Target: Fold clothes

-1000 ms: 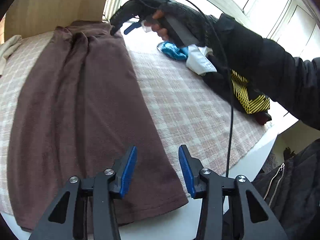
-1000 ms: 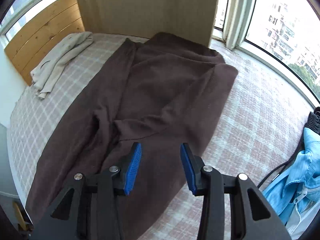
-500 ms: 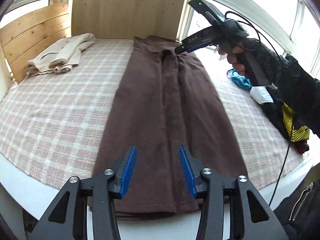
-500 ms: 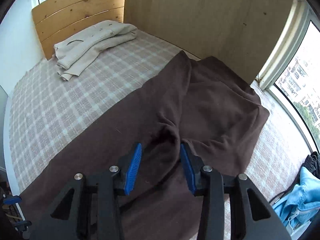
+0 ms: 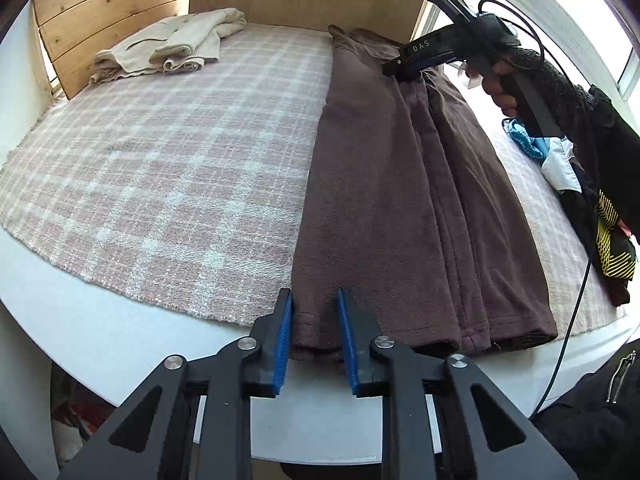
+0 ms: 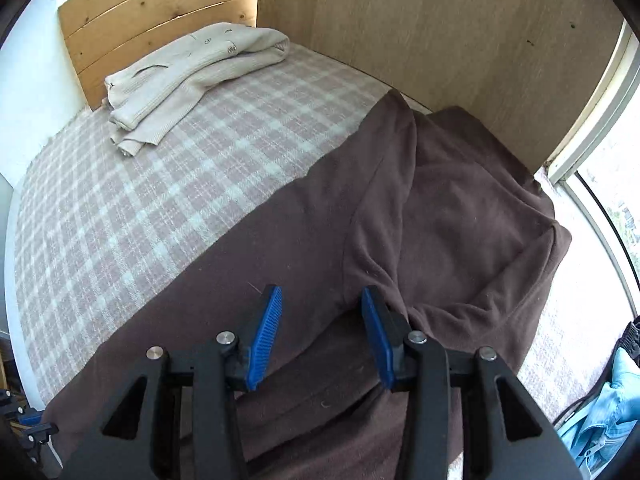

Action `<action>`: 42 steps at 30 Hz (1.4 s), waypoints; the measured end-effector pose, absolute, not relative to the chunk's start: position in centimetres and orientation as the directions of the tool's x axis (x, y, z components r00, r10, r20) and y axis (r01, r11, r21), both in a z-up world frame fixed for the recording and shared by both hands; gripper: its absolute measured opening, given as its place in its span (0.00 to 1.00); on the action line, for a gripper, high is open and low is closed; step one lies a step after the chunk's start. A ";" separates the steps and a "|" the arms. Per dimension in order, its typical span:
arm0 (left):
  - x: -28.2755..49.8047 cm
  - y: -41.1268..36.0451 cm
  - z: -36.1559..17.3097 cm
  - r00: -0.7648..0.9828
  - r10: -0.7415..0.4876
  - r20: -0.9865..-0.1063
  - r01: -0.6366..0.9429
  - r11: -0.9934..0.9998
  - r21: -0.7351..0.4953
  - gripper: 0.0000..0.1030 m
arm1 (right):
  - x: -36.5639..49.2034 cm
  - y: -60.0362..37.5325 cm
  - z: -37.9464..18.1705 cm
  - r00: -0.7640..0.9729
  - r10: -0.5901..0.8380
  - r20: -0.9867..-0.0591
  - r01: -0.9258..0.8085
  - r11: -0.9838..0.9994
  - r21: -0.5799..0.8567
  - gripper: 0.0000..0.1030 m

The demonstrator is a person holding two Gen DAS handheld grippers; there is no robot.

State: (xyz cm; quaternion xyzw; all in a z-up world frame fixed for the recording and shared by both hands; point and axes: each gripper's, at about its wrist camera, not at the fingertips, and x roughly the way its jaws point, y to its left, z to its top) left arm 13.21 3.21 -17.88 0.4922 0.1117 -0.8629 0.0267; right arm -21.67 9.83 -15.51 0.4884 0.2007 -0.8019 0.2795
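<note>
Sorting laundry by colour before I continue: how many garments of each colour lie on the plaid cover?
Brown: 1, the brown trousers
Cream: 1, the folded cream cardigan
Blue: 1, the light blue shirt
Black and yellow: 1, the striped garment
Total: 4

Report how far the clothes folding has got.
Done: a cream cardigan lies folded at the far corner of the plaid cloth. In hand: the brown trousers lie lengthwise, legs together; the left gripper is open at the hem, the right gripper open over the waist end. Left: folding the trousers, then the heap of clothes on the right.
</note>
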 end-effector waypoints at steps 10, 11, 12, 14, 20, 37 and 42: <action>14.5 3.7 -17.4 -0.531 0.064 -0.845 0.141 -0.977 -0.163 0.07 | -21.5 10.2 -16.5 -0.380 -0.224 -0.898 0.641 -0.763 -0.080 0.44; 14.5 3.2 -17.4 -0.526 0.069 -0.848 0.154 -0.973 -0.175 0.09 | -20.9 10.6 -15.6 -0.367 -0.269 -0.891 0.647 -0.762 -0.036 0.44; 14.4 2.8 -17.3 -0.521 0.072 -0.851 0.166 -0.969 -0.184 0.13 | -19.7 11.1 -15.2 -0.344 -0.305 -0.888 0.665 -0.747 -0.001 0.44; 14.6 2.1 -16.9 -0.516 0.061 -0.855 0.186 -0.966 -0.181 0.22 | -17.6 11.6 -15.2 -0.284 -0.365 -0.887 0.693 -0.718 0.073 0.45; 15.5 1.7 -15.1 -0.490 0.037 -0.871 0.147 -0.981 -0.125 0.31 | -12.3 12.5 -16.8 -0.268 -0.306 -0.914 0.717 -0.697 0.023 0.46; 7.8 -1.3 -16.5 -0.328 0.357 -0.875 -0.075 -0.933 -0.353 0.48 | 4.6 26.4 -17.4 -0.332 -0.251 -0.909 -0.017 -0.962 0.272 0.47; 6.9 0.2 -18.0 -0.245 0.404 -0.882 -0.153 -0.914 -0.376 0.48 | 6.2 25.3 -18.1 -0.322 -0.208 -0.923 -0.072 -0.967 0.243 0.48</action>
